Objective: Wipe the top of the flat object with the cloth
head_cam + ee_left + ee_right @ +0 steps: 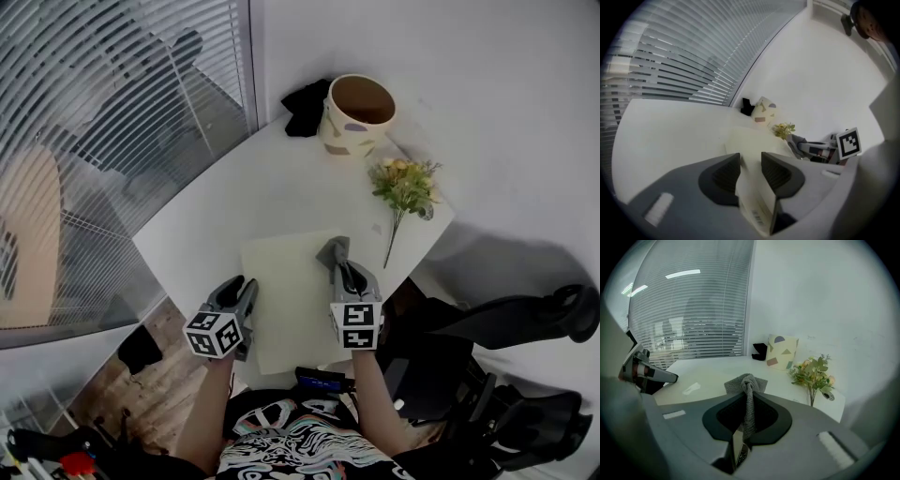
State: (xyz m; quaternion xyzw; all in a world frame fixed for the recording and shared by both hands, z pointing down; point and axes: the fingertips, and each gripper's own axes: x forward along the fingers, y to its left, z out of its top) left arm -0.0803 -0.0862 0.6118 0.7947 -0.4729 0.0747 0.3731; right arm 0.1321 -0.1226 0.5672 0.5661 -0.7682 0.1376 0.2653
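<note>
The white table (234, 187) is filling the corner beside the blinds (112, 112), and the cream board (286, 300) is lying flat at its near end. At the far end a pot (358, 114) is standing beside a black bundle (305, 106). A flower sprig (405, 183) is lying just beyond the board's far right corner. The left gripper (240, 286) is clamping the board's left edge between its jaws. The right gripper (345, 272) is pinching the grey cloth (333, 251) tight, and the cloth's bunched end is resting on the board near its right edge.
</note>
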